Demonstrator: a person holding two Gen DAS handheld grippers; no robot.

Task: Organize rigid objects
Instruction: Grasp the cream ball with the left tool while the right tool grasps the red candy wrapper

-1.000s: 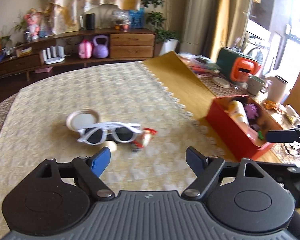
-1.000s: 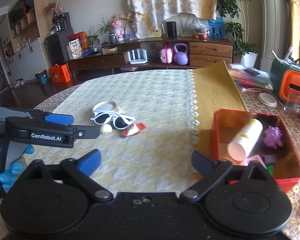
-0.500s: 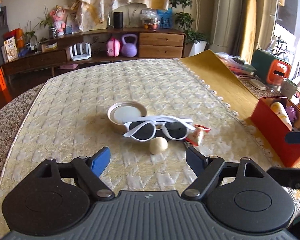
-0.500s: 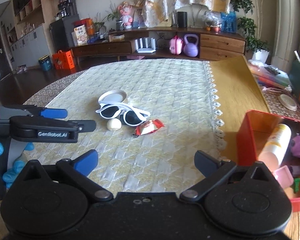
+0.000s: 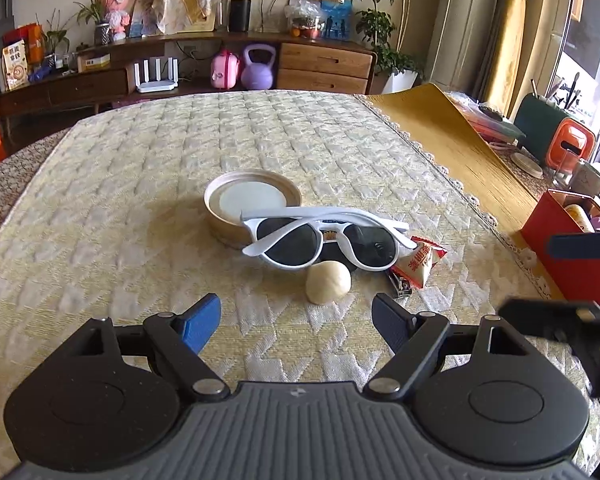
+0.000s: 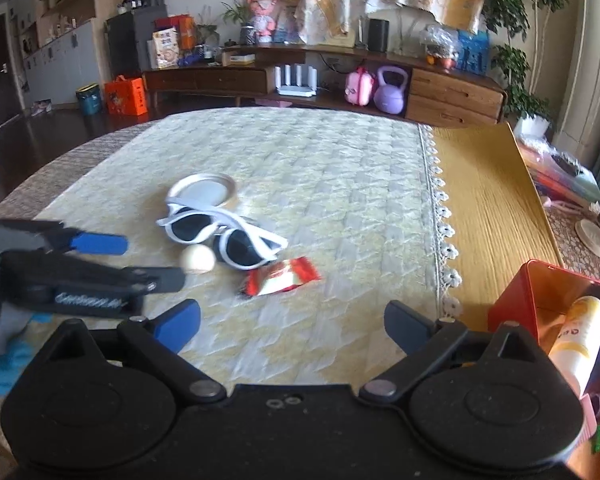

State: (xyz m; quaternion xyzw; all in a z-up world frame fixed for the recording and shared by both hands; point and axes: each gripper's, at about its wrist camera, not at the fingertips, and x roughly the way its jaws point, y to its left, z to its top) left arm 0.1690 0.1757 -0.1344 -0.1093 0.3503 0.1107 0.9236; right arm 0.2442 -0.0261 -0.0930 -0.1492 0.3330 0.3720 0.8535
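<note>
White sunglasses [image 5: 324,240] lie on the quilted cloth, leaning on a round lid [image 5: 252,204]. A cream ball [image 5: 327,282], a red snack packet [image 5: 418,262] and a small nail clipper [image 5: 398,288] lie beside them. My left gripper [image 5: 296,320] is open and empty, just short of the ball. My right gripper [image 6: 292,320] is open and empty, near the packet [image 6: 280,278]. It also sees the sunglasses [image 6: 220,236], the ball [image 6: 197,259] and the left gripper [image 6: 120,264]. A red box [image 6: 516,304] at the right holds a bottle [image 6: 576,340].
The red box [image 5: 568,256] stands on the bare wood strip [image 5: 452,140] right of the cloth. An orange and green appliance [image 5: 556,136] and a mug [image 5: 588,178] stand at the far right. A sideboard [image 5: 204,68] lies beyond the table.
My left gripper has swung left and moved closer to the sunglasses and ball. My right gripper has moved forward and left toward the packet. Both stay open.
</note>
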